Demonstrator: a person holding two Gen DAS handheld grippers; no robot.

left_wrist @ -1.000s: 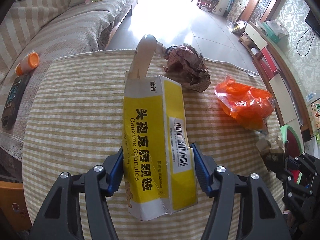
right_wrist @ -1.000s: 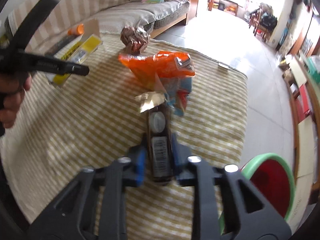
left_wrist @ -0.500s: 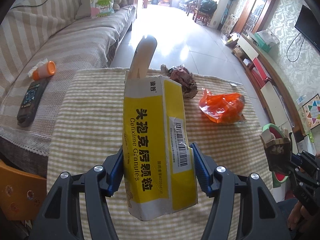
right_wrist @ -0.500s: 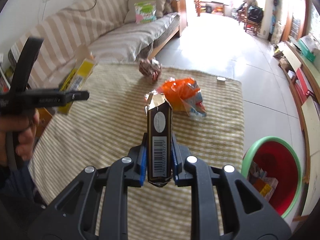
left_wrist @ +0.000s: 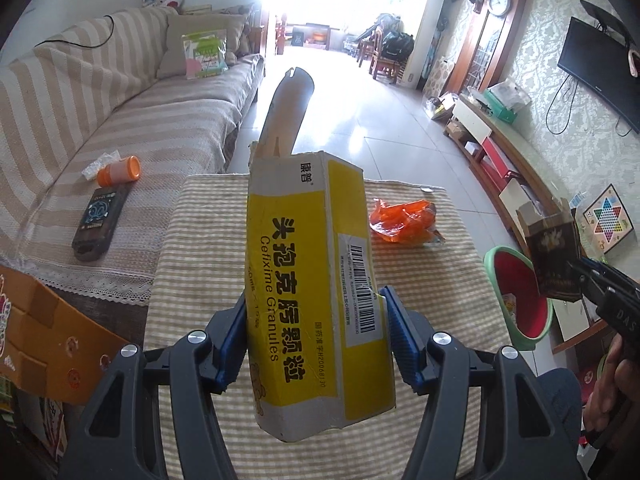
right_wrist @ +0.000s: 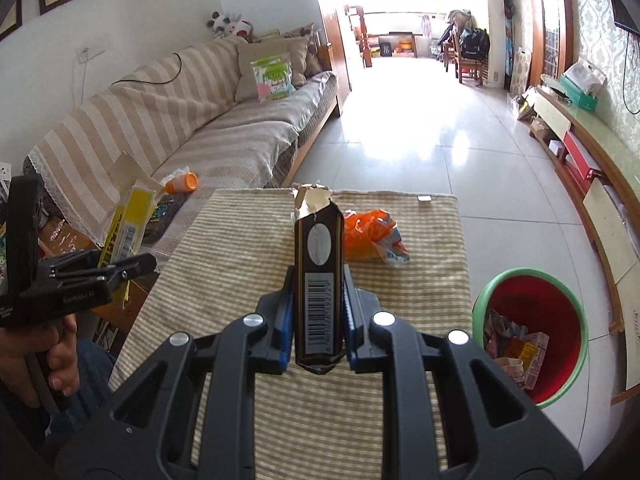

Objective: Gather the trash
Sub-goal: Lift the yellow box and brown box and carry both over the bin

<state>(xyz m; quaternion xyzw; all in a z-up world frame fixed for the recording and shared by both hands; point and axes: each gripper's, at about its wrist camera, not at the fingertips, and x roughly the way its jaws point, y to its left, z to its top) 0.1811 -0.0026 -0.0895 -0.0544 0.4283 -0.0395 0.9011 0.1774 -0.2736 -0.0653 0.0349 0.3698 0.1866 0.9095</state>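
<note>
Left wrist view: the left tool [left_wrist: 314,334] is clamped on the yellow medicine box [left_wrist: 310,280], held above the counter [left_wrist: 200,248] so it can be carried to the bin [left_wrist: 516,280] off the right edge. Its long axis runs forward along the fingers, its open flap pointing away.

Right wrist view: the right tool [right_wrist: 318,316] grips the dark brown carton [right_wrist: 319,280] upright, torn end pointing away. The orange wrapper [right_wrist: 370,236] lies near the counter's far edge.

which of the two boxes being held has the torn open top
The dark brown box in the right gripper: its top flap is ripped and jagged. The yellow Cefixime box in the left gripper has an intact flap standing up.
</note>
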